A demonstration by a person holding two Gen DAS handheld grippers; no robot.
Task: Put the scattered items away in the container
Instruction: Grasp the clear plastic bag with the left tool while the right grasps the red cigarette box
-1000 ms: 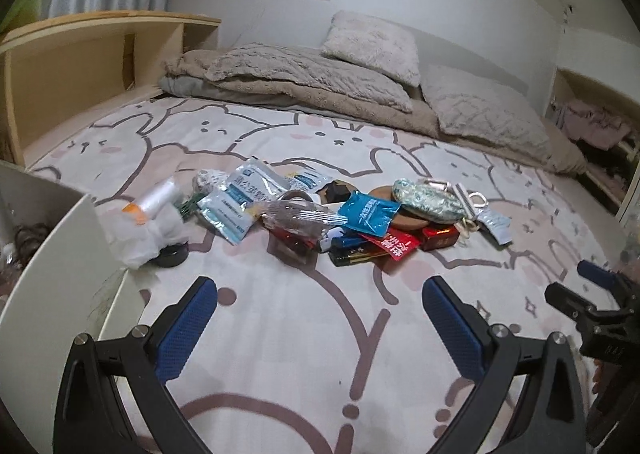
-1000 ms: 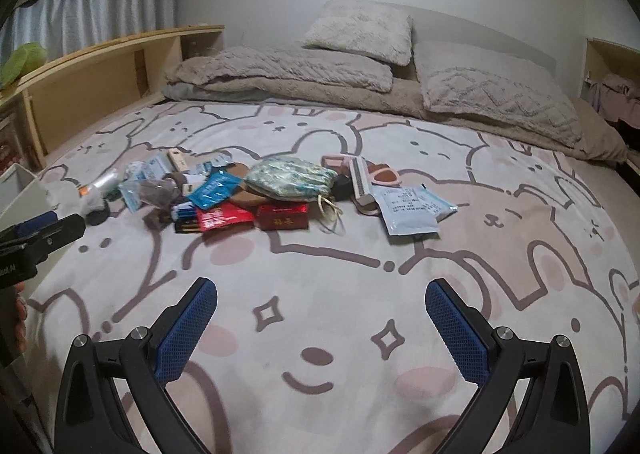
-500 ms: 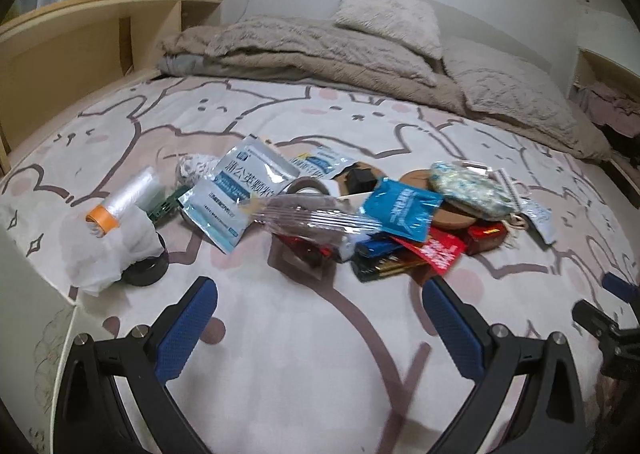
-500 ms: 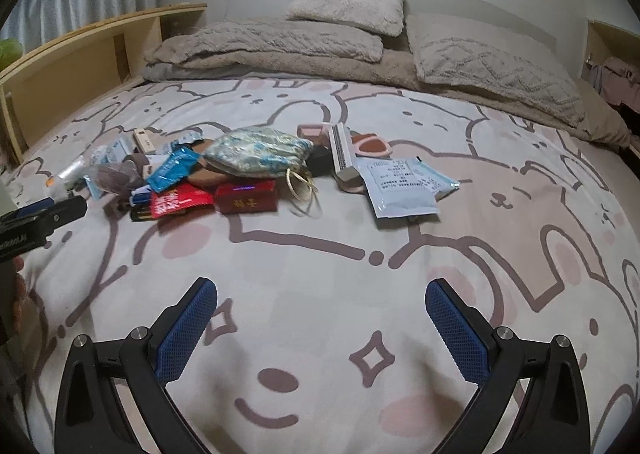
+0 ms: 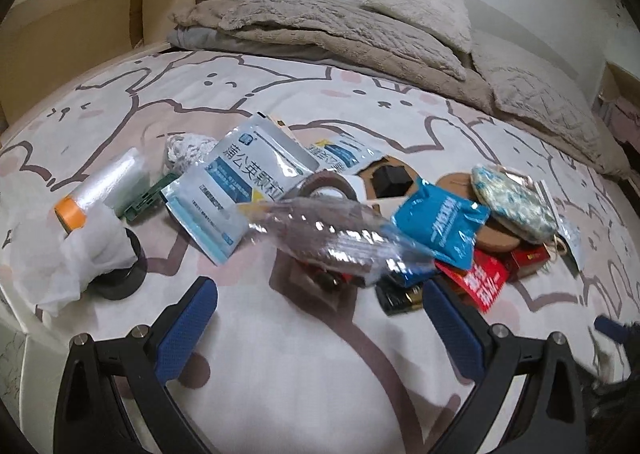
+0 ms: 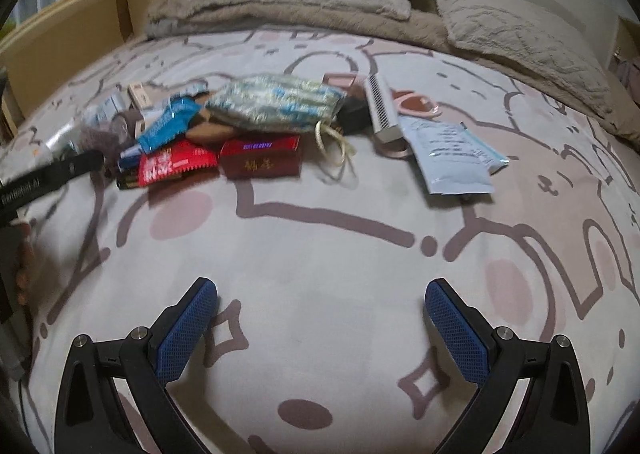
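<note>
Now over the bed (image 6: pixel 320 254): left claw (image 5: pixel 320 318) spread wide and empty, just short of a clear plastic wrapper (image 5: pixel 332 234); right claw (image 6: pixel 320 318) likewise apart, empty, well back from the red box (image 6: pixel 260 158) and patterned pouch (image 6: pixel 280 102).

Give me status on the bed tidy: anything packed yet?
Nothing looks packed; no container shows in either view. Left gripper and right gripper are both open and empty. The whole pile is left on the bedspread: crinkly clear bag, blue sachet, red box, patterned pouch, white packets.
</note>
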